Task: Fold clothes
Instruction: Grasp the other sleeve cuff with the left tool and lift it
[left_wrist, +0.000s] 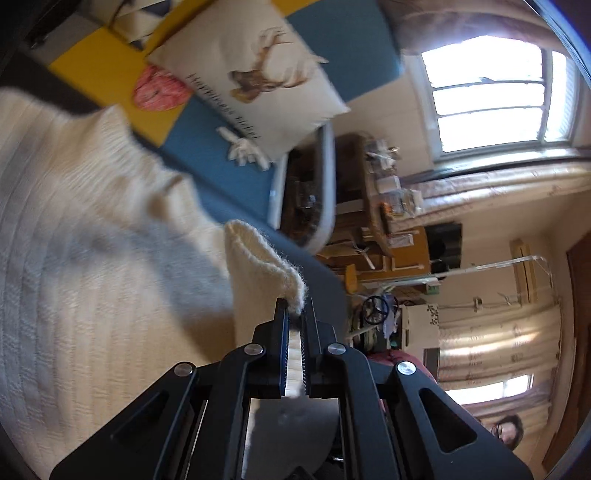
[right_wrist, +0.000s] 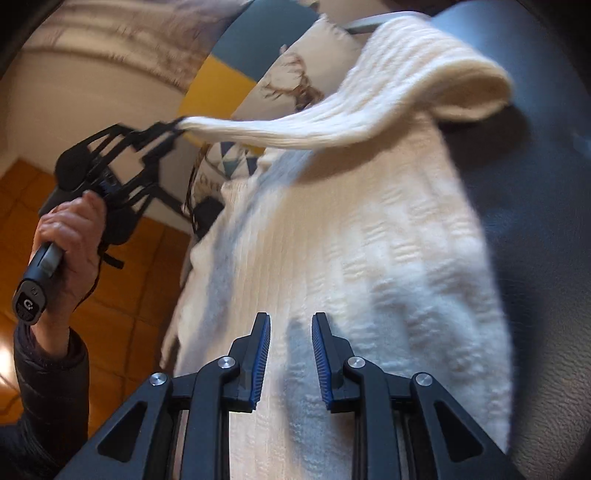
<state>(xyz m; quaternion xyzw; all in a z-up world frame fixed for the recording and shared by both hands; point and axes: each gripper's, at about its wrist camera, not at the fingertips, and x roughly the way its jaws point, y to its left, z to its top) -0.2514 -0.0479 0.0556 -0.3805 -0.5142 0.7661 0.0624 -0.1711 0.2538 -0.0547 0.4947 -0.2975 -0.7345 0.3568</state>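
We judge the fold as only just begun: the sweater (right_wrist: 332, 258) lies spread on the dark surface (right_wrist: 535, 184), its body flat and unfolded, and one sleeve (right_wrist: 332, 122) is raised off it, stretched in the air toward the left gripper (right_wrist: 173, 125). In the left wrist view, the left gripper (left_wrist: 294, 314) has its jaws closed tight on the cuff (left_wrist: 269, 266), knit showing between the blue pads. The right gripper (right_wrist: 290, 325) hovers over the lower body of the sweater with its jaws partly open and nothing between them; we cannot tell whether the tips touch the cloth. Left to do, by our reading: lay this sleeve across the body, do the other sleeve, then fold the body. Material notes: the sweater is cream wool, thick, ribbed along its length with blocks of cross-texture; the cuff edge is fuzzy and doubled. It drapes softly and sags between hold and body. Behind it sits a smooth fabric pillow (left_wrist: 258, 74) with a deer print. A hand (right_wrist: 70, 240) grips the left tool's handle.
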